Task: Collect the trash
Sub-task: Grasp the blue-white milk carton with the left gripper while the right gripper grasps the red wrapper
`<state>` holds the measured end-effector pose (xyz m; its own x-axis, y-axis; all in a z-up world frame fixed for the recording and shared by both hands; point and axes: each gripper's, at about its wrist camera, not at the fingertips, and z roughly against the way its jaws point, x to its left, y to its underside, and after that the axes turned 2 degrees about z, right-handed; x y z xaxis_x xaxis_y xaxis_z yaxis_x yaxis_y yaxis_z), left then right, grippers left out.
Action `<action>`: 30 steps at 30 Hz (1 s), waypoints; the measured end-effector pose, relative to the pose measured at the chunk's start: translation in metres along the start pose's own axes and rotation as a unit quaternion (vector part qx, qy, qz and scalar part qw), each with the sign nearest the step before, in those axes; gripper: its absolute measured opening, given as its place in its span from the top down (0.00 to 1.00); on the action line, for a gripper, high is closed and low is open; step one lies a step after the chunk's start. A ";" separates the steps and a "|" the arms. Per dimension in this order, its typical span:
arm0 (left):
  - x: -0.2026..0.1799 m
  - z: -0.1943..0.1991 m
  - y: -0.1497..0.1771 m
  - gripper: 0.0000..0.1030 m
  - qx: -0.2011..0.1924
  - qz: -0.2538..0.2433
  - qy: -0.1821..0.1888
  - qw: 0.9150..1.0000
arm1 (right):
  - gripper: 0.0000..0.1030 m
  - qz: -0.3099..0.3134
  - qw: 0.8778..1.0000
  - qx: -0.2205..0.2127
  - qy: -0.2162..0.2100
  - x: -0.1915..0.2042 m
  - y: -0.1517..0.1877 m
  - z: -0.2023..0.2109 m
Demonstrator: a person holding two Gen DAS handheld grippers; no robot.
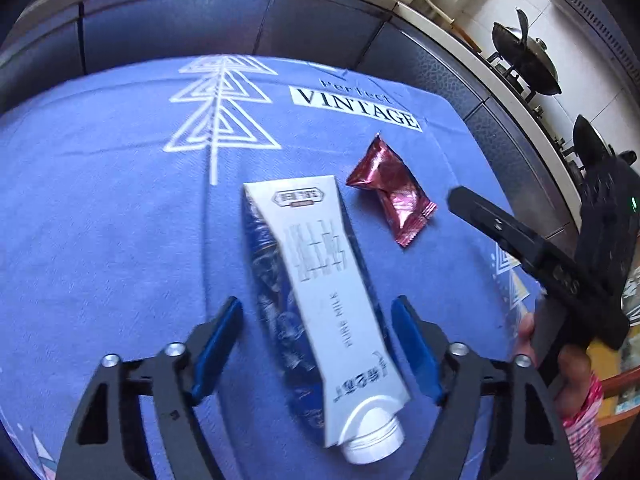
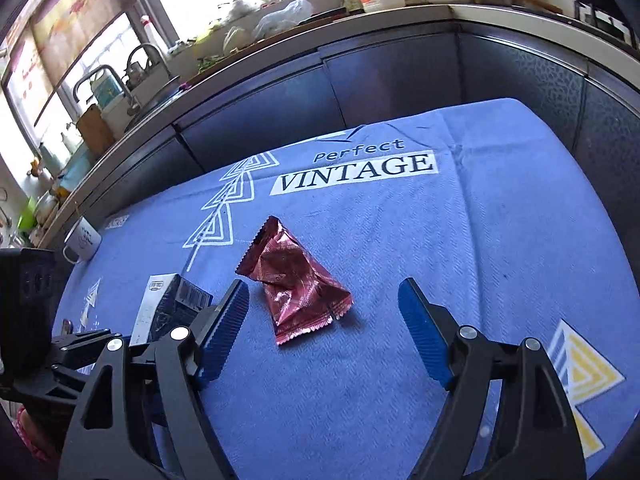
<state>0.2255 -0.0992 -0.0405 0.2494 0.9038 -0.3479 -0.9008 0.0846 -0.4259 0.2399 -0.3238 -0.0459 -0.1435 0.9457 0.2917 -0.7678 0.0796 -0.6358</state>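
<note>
**Both grippers lined up, nothing gripped yet**

Left gripper point(image 1: 316, 344) has its fingers spread wide, one blue pad on each side of the milk carton point(image 1: 320, 304), apparently no contact yet. Carton lies flat on the blue tablecloth point(image 1: 100, 220), white cap point(image 1: 374, 438) at 6 o'clock toward the camera, far end at 12. Right gripper point(image 2: 324, 332) also has its fingers spread, with the crumpled red foil wrapper point(image 2: 296, 280) just ahead of the tips. In the left view the wrapper sits at 1 o'clock from the carton, close beside it but apart.

How to do it well, as a judgement:
- Left: lower until the pads flank the carton's long sides, centre on the body rather than the tapered cap end, then close. The carton looks partly squashed, so a firm squeeze may buckle it; square pads should stop it twisting out.
- Right: move forward and down so the wrapper's bulk sits between the pads before closing; thin foil can slide or flatten, so catch the puffed middle, not the crimped edge.
- Keep the two grippers from colliding; they work near each other.

A white mug point(image 2: 82, 240) stands at 9 o'clock near the table edge, well clear.
</note>
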 end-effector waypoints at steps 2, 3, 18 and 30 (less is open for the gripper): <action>0.002 0.003 0.004 0.37 0.001 0.001 0.007 1.000 | 0.26 0.016 1.000 0.009 -0.001 0.005 -0.006 -0.013; 0.002 0.004 0.006 0.40 0.000 -0.001 0.010 1.000 | 0.26 0.023 1.000 0.014 -0.002 0.007 -0.007 -0.017; 0.010 0.017 0.022 0.46 -0.006 -0.018 0.014 1.000 | 0.98 0.035 0.999 0.037 -0.016 0.040 0.050 0.001; -0.024 0.049 0.050 0.46 -0.006 -0.065 0.052 0.997 | 0.98 -0.053 0.997 -0.053 -0.019 0.022 0.132 0.119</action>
<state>0.1566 -0.0962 -0.0123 0.3991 0.8372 -0.3740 -0.8547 0.1919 -0.4824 0.0615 -0.3299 -0.0381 -0.0907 0.9175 0.3873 -0.7094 0.2134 -0.6718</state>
